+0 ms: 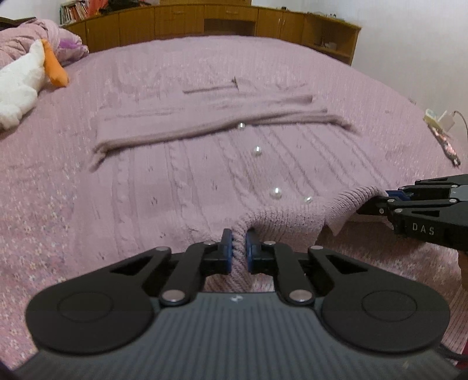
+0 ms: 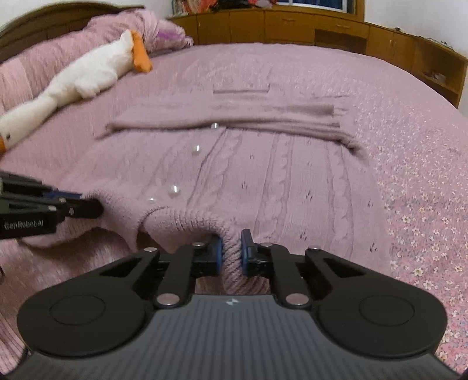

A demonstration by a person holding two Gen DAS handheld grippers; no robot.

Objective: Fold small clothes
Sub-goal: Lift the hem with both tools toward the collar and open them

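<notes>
A pink cable-knit cardigan point(image 1: 190, 181) point(image 2: 278, 181) with pearl buttons point(image 1: 275, 192) point(image 2: 174, 190) lies flat on the bed. Its sleeves point(image 1: 204, 131) point(image 2: 234, 122) are folded across the far part. My left gripper point(image 1: 239, 236) is shut on the ribbed hem at the near edge, which bunches up between its blue pads. My right gripper point(image 2: 231, 238) is likewise shut on the ribbed hem further right. The hem arches slightly off the bed between the two grips. Each gripper shows from the side in the other's view: the right gripper point(image 1: 377, 201) and the left gripper point(image 2: 84, 204).
The bed has a pink floral bedspread point(image 1: 44, 219) point(image 2: 424, 204). A white plush goose point(image 1: 20, 84) point(image 2: 87, 73) with an orange beak lies at the far left near a pink quilt. Wooden cabinets point(image 1: 204, 20) point(image 2: 321, 29) line the wall behind. A charger point(image 1: 438, 119) sits at the bed's right edge.
</notes>
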